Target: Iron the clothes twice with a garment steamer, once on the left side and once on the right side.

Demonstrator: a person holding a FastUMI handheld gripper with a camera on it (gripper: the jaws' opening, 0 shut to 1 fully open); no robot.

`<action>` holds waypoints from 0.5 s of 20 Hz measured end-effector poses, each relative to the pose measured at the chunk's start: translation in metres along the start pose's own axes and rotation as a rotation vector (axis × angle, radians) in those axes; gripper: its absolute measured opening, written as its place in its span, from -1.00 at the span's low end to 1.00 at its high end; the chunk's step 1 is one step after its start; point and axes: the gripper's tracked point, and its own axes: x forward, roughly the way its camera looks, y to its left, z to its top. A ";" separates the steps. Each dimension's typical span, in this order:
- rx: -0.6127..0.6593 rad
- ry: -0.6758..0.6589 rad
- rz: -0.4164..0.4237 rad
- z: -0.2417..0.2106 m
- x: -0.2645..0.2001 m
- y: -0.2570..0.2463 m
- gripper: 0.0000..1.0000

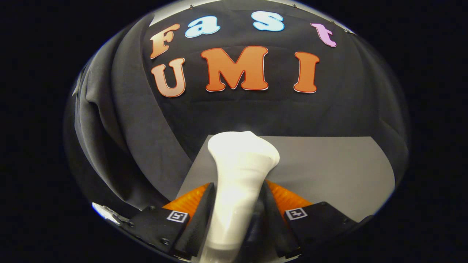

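A: In the gripper view, what are the fingers doing?

B: The gripper (236,215) is clamped on the garment steamer (239,175). Both fingers press against its white handle from either side, so the jaws stand only as far apart as the handle is wide.

A: And where does the steamer sit?

B: It stands between the fingers and rises ahead of them, its handle narrow at the grip and flaring into a wider head beyond the fingertips. The head hangs over a grey surface (329,171), though whether it touches cannot be told.

A: Any containers?

B: No. Dark cloth (139,138) drapes behind and beside the surface.

A: Any writing?

B: Each finger carries a small square marker (177,216) with a black-and-white pattern, not legible text.
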 end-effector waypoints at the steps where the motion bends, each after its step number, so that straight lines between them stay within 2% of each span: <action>1: 0.004 -0.005 0.014 0.001 0.005 0.002 0.55; 6: 0.036 -0.037 0.020 0.003 -0.001 0.001 0.13; 10: 0.052 -0.141 0.010 0.027 -0.032 0.006 0.10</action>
